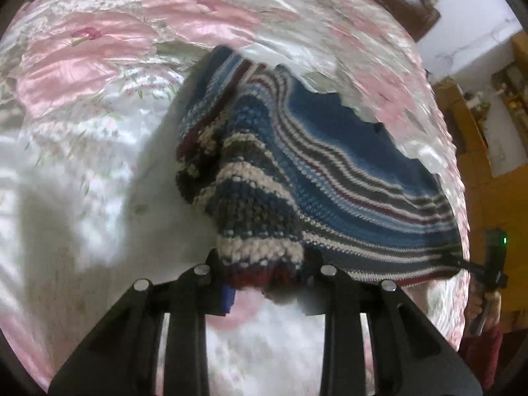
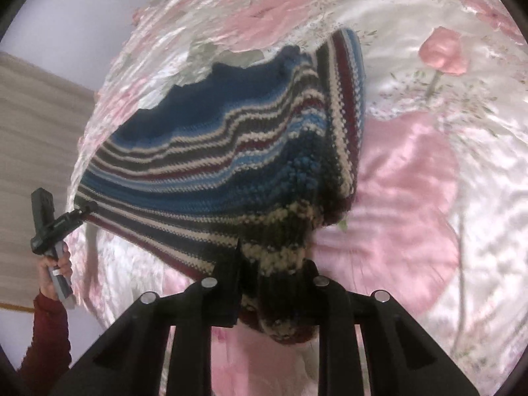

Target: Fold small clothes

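- My left gripper (image 1: 264, 270) is clamped on one bunched corner of the striped knit garment (image 1: 330, 165), holding it up over the bed.
- My right gripper (image 2: 274, 283) pinches the opposite corner, so the blue, white and maroon knit hangs stretched between the two.
- The pink floral satin bedspread (image 1: 99, 99) lies beneath and behind the raised garment.
- A hand (image 2: 54, 269) in a red sleeve (image 2: 49, 336) grips the left tool's handle.

No readable text, labels, brand names, numbers or signs appear anywhere in either wrist camera view.
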Action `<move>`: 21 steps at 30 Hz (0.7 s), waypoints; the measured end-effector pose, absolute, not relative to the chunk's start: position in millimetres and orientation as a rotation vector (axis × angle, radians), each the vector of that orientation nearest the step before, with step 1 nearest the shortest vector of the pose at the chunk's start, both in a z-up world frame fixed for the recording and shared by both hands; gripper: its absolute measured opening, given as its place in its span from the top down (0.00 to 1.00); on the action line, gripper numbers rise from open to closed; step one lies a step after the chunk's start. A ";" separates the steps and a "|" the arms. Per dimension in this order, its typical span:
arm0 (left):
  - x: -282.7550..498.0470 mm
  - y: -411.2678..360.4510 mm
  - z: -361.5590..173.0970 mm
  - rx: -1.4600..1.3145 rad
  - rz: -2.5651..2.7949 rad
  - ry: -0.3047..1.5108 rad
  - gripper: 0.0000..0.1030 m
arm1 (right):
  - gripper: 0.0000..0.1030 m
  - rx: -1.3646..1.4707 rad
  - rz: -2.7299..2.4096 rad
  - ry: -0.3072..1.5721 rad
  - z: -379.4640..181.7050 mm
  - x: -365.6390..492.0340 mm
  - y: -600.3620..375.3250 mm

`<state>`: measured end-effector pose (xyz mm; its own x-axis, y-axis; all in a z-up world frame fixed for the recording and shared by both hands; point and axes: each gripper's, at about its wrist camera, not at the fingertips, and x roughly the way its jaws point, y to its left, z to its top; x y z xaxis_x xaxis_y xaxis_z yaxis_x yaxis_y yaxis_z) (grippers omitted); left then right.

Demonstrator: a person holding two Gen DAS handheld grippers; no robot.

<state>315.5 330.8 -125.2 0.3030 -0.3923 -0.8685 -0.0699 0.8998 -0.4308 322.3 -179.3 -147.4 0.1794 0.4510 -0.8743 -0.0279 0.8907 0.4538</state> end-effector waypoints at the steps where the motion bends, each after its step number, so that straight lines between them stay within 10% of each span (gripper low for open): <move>1: 307.7 329.0 -124.2 -0.430 -0.230 1.259 0.74 | 0.79 0.367 0.353 1.361 -144.5 315.8 -181.4; 15: 242.8 321.2 -178.6 -0.351 -0.187 1.263 0.69 | 0.76 0.356 0.282 1.449 -204.9 269.2 -202.0; 21: 238.2 349.7 -140.7 -0.341 -0.088 1.299 0.37 | 0.43 0.191 0.201 1.360 -153.3 264.7 -200.8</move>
